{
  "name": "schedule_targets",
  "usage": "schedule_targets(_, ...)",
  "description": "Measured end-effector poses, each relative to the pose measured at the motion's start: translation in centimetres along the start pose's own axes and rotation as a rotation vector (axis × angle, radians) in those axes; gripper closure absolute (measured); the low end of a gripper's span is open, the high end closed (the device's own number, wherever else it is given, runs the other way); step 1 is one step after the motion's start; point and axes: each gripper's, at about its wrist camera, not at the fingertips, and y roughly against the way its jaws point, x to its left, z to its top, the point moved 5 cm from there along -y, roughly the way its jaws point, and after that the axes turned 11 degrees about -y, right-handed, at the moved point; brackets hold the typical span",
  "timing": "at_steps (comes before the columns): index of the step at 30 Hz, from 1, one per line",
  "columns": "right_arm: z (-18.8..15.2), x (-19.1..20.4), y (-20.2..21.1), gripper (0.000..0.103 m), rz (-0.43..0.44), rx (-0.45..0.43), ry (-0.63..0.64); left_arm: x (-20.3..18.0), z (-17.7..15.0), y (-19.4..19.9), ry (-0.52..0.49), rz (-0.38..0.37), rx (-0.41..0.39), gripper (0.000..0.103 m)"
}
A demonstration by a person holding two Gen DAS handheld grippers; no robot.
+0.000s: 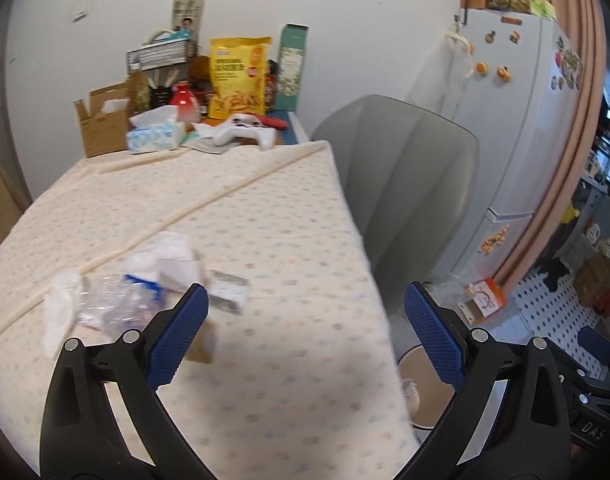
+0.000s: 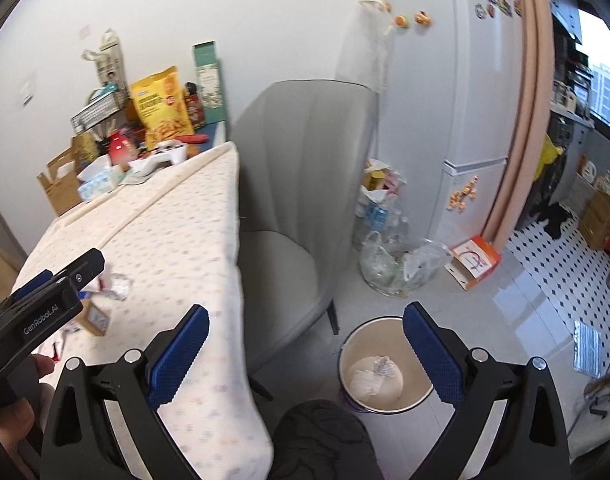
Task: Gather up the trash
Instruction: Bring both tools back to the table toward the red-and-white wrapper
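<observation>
Trash lies on the dotted cream tablecloth (image 1: 289, 216): a crumpled tissue (image 1: 167, 254), a crushed clear plastic bottle (image 1: 113, 306), a small grey packet (image 1: 229, 290) and a little brown box (image 1: 203, 346). My left gripper (image 1: 307, 330) hovers open just right of this heap, with nothing between its blue pads (image 1: 181, 332). My right gripper (image 2: 307, 346) is wide open and empty above the floor beside the table edge. A round cream bin (image 2: 385, 364) below it holds crumpled paper (image 2: 379, 372). In the right wrist view, the left gripper (image 2: 61, 292) shows over the tissue (image 2: 119, 284) and box (image 2: 95, 318).
A grey chair (image 2: 297, 200) stands between the table and a white fridge (image 2: 481, 100). A clear bag of bottles (image 2: 397, 264) and an orange box (image 2: 475, 260) sit on the floor. The table's far end holds a tissue box (image 1: 155, 136), a game controller (image 1: 245, 130) and a snack bag (image 1: 239, 76).
</observation>
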Motion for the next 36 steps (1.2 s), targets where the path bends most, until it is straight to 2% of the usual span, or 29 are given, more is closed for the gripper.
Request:
schedule_targets(14, -2.9, 7.1, 1.1, 0.008, 0.085, 0.020, 0.113, 7.4, -3.3, 3.0, 0.081, 0.097, -0.005, 0.006)
schedule_targets(20, -4.4, 9.6, 0.8, 0.008, 0.118, 0.039, 0.146, 10.5, -5.2, 3.9, 0.105, 0.174, 0.003, 0.006)
schedule_targets(28, -6.0, 12.2, -0.1, 0.008, 0.157, 0.071, 0.190, 13.5, -6.9, 4.6, 0.138, 0.206, 0.014, 0.006)
schedule_targets(36, -7.5, 15.1, -1.1, 0.009, 0.195, 0.104, 0.234, 16.3, -8.9, 4.4, 0.178, 0.258, 0.061, 0.006)
